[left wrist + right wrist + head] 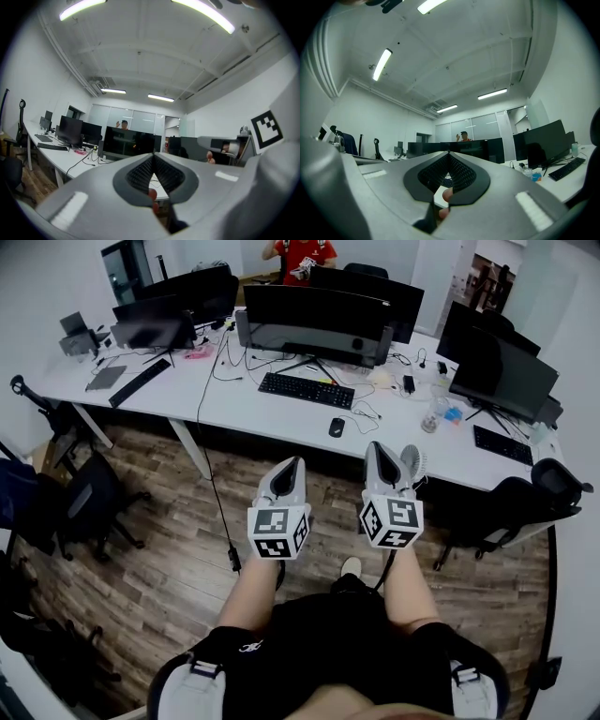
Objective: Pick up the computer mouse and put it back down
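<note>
On the white tabletop (pixel 234 401), the black computer mouse (pixel 337 427) lies beside the keyboard (pixel 306 390). Left tool (pixel 293 463) and right tool (pixel 379 448) are both closed, empty and well apart from it.

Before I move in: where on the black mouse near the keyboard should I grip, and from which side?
Pinch the mouse across its two long sides at mid-body, coming down from the near edge of the desk. It lies flat and low, long axis pointing roughly away from you, both flanks looking clear. The right hand-held gripper looks nearer; its jaws are shut, so open first.
</note>
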Demonstrator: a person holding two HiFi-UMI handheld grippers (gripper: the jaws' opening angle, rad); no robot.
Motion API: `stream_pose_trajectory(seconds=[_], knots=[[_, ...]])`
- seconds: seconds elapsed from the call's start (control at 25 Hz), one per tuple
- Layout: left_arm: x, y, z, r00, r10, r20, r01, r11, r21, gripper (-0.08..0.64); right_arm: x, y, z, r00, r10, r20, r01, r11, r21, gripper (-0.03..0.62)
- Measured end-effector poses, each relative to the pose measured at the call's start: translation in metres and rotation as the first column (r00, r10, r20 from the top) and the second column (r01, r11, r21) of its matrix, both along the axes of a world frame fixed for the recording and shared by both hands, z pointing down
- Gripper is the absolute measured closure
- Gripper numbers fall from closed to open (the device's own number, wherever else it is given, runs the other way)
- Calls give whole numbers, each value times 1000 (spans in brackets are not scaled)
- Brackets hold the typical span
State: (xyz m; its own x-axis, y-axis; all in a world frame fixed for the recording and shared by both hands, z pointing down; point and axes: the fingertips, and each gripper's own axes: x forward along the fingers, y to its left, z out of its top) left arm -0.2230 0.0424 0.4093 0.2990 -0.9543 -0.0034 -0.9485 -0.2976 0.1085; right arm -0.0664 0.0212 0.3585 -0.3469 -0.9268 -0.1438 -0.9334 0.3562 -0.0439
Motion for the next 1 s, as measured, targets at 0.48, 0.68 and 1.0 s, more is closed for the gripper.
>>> stream_pose_trajectory(seconds=[0.48,0.68,1.0], knots=[[9,-102,9,999,-30,23,30,1000,-4,512,9,-112,13,999,-35,40,35,999,-1,592],[30,-166,8,999,-36,37,36,999,-12,512,27,-177,13,998,-46,53,46,999,-6,592],[63,-247,21,998,-36,46,39,997,-73,512,59,-259,30,997,-46,66,51,997,-63,592]])
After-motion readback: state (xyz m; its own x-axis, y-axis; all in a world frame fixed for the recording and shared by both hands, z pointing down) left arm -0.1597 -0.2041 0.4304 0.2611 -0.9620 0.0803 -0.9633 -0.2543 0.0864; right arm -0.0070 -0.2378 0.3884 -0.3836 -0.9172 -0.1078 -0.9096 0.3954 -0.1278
